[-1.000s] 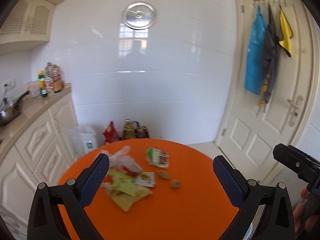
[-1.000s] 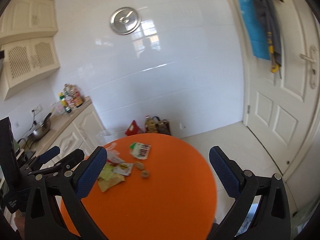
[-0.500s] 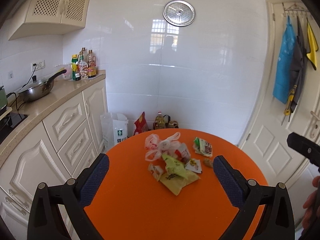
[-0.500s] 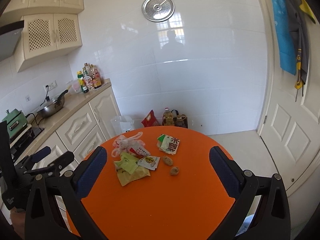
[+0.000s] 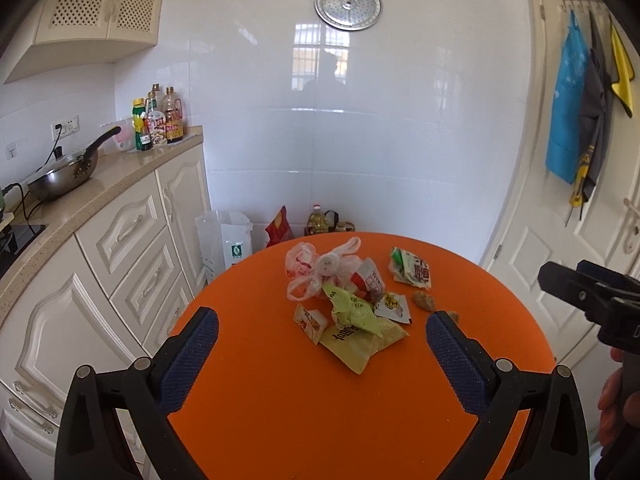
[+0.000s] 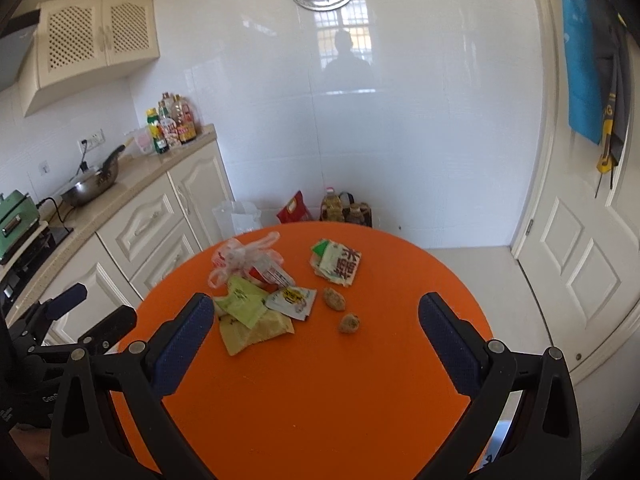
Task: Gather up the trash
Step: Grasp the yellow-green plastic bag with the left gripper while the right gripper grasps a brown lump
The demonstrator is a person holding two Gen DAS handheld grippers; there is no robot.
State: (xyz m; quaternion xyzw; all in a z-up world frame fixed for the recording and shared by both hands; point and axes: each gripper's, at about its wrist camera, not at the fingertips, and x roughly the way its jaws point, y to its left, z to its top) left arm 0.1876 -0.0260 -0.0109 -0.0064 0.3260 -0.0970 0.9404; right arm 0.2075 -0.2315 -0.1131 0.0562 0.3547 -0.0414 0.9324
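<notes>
Both views are now settling square onto the orange round table (image 5: 280, 420), where a second ago they were swinging across the kitchen with the litter sitting off to one side. The approach appears to be finishing and the first pick is coming up; nothing is collected yet.

The left gripper (image 5: 322, 350) is hanging above the table's near half, jaws spread wide and holding nothing. The right gripper (image 6: 310, 334) is doing the same, fully parted and empty.

The trash is lying on the table's far half, toward the wall. A knotted plastic bag (image 5: 320, 268) is sitting farthest back, a green wrapper (image 5: 352, 312) and a tan packet (image 5: 360, 340) are overlapping nearer the grippers, and a small sachet (image 6: 292, 300) is touching them. A rice-snack packet (image 6: 338, 262) is lying apart on the door side, with two brown lumps (image 6: 334, 299) near it.

What the lumps are cannot be made out. Items under the green wrapper are partly covered. A white bag (image 5: 224, 240) is standing on the floor beyond the table; whether it is serving as the bin cannot be told.
</notes>
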